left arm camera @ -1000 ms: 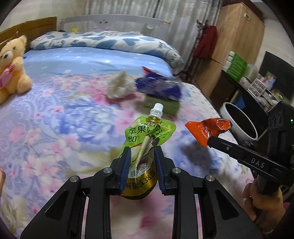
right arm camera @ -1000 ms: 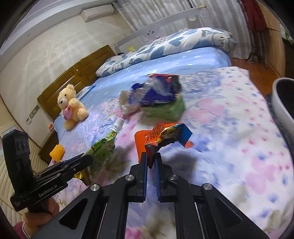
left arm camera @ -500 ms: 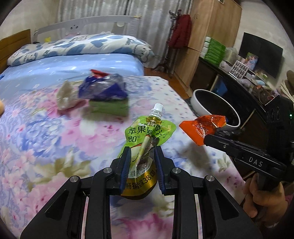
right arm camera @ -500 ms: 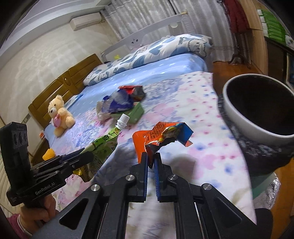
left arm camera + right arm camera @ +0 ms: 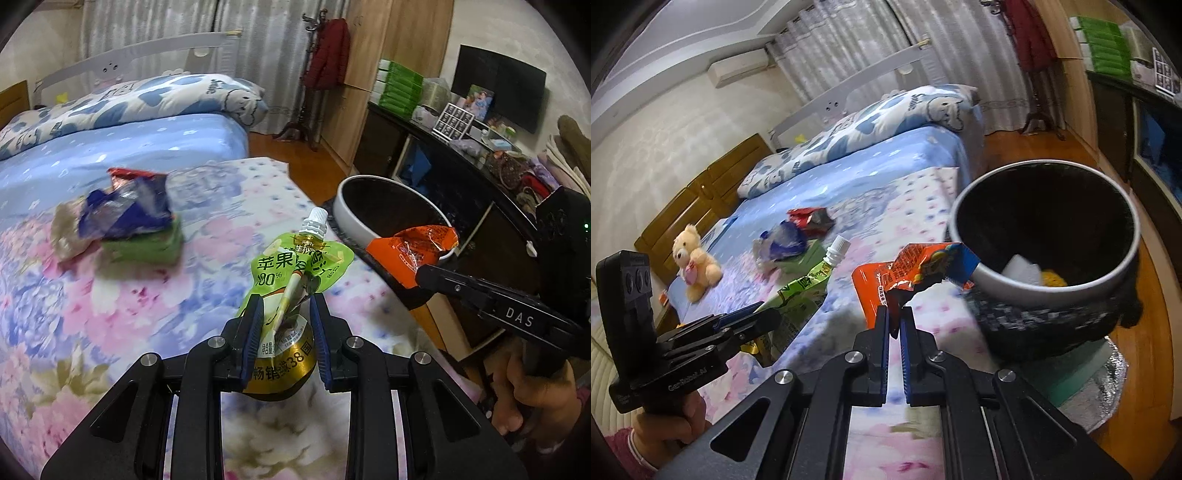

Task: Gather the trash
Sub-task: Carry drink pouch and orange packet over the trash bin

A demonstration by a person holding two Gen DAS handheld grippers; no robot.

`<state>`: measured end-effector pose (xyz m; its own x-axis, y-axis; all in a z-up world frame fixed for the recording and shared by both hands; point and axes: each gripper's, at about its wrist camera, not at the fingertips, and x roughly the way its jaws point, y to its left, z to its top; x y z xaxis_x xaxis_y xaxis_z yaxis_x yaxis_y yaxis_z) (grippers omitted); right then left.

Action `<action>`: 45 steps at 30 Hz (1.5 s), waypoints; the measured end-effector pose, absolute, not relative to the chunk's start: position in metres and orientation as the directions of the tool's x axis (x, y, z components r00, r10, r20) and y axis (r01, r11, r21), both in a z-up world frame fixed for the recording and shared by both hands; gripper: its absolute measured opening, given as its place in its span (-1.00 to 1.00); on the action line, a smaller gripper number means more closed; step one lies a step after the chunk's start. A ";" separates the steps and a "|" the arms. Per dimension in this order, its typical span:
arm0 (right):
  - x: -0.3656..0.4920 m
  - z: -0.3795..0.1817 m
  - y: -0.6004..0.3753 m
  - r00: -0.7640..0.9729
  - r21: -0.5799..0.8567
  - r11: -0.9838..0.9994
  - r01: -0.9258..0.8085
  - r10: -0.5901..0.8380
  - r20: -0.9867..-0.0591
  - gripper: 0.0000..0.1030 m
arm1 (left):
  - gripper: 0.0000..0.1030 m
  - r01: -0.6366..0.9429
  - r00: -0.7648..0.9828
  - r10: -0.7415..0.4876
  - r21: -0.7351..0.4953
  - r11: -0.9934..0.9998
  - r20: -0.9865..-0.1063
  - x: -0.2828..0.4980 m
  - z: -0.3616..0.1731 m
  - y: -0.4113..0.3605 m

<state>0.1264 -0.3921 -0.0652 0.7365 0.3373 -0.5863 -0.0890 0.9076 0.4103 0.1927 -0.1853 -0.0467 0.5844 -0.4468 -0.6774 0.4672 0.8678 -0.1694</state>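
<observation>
My left gripper is shut on a green juice pouch with a white cap and holds it above the floral bed. The pouch also shows in the right wrist view. My right gripper is shut on an orange snack wrapper, also in the left wrist view, close to the rim of the white trash bin. The bin stands beside the bed and holds white and yellow scraps. Several wrappers lie in a pile on the bed.
A teddy bear sits at the bed's far side. A dark cabinet with boxes stands behind the bin. A coat stand and wardrobe are at the back. The bin stands on a silver mat on the wooden floor.
Both grippers have swung right toward the bin with their trash held. The bin is now larger and closer, and the orange wrapper is at its rim.
</observation>
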 end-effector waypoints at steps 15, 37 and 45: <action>0.129 -0.060 -0.440 0.761 0.411 0.911 -0.030 0.288 -0.581 -0.90 | -0.52 0.528 0.555 -0.468 -0.144 0.837 -0.688 0.206 -0.039 -0.241; 0.154 -0.063 -0.485 0.752 0.390 0.921 0.027 0.238 -0.614 -0.90 | -0.52 0.578 0.527 -0.478 -0.116 0.808 -0.703 0.228 -0.037 -0.303; 0.167 -0.065 -0.498 0.743 0.397 0.917 0.039 0.240 -0.625 -0.90 | -0.52 0.587 0.521 -0.472 -0.103 0.803 -0.711 0.238 -0.037 -0.321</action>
<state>0.1671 -0.4984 -0.0646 0.7427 0.2395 -0.6253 0.0386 0.9170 0.3971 0.2385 -0.3212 -0.0366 0.5207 -0.4721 -0.7114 0.5868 0.8031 -0.1035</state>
